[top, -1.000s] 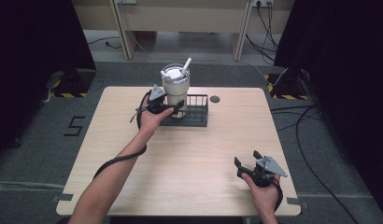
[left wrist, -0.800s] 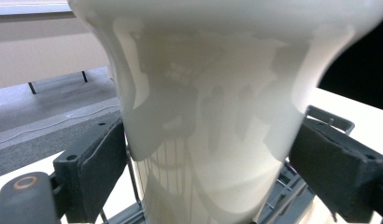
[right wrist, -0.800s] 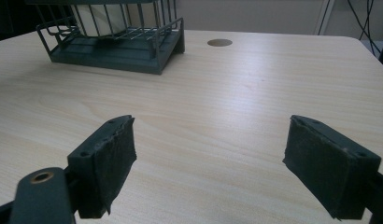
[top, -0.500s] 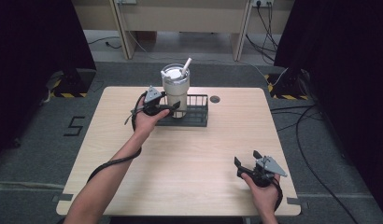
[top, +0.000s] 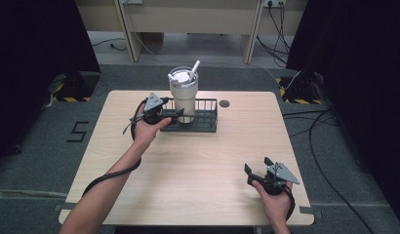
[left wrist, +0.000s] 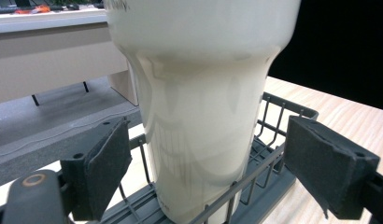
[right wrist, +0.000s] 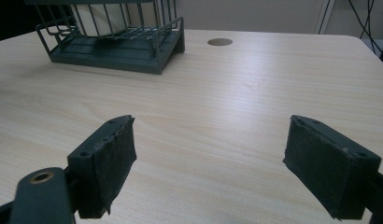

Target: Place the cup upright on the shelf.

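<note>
A tall cream tumbler (top: 183,95) with a clear lid and white straw stands upright in the left end of a dark wire rack (top: 205,119) at the back of the table. My left gripper (top: 174,115) is at the rack's left end, open. In the left gripper view the tumbler (left wrist: 203,93) rises between the two pads, which stand clear of its sides, with the rack's wires (left wrist: 269,154) around its base. My right gripper (top: 253,172) rests open near the table's front right corner. In the right gripper view its pads (right wrist: 108,161) hold nothing above bare wood.
The light wooden table (top: 198,165) has a round cable hole (top: 224,103) behind the rack's right end. The right gripper view shows the rack (right wrist: 119,44) far ahead at upper left. Desks and cables lie on the floor beyond the table.
My left gripper has drawn a little to the left, away from the tumbler, which stays in the rack. The right gripper has not moved.
</note>
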`<state>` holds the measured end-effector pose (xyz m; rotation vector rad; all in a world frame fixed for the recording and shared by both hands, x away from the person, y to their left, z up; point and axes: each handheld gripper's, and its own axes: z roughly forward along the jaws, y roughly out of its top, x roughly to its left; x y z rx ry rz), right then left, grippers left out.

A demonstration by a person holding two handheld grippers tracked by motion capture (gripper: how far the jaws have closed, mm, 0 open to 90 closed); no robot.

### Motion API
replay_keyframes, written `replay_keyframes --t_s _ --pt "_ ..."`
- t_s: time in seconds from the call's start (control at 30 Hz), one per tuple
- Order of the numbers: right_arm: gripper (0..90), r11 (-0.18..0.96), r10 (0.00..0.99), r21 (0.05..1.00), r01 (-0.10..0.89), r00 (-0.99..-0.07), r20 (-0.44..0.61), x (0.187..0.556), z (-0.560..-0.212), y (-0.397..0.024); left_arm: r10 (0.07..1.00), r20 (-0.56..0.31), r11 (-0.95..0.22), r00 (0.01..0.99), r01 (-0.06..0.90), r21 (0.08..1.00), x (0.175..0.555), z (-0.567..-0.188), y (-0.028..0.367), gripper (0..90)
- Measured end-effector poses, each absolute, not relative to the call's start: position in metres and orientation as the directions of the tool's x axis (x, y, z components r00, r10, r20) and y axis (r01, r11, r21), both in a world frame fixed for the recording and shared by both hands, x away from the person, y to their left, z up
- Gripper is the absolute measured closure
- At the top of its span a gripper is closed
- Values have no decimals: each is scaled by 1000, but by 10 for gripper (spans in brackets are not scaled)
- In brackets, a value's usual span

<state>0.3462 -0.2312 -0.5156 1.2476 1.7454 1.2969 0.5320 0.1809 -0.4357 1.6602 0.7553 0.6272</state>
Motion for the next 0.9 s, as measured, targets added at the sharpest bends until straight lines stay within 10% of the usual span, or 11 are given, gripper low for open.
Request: replay_keyframes --t_s 0.9 --pt "167 67 934 946 318 -353 52 347 -516 -232 764 55 -164 643 112 980 487 -431 227 145"
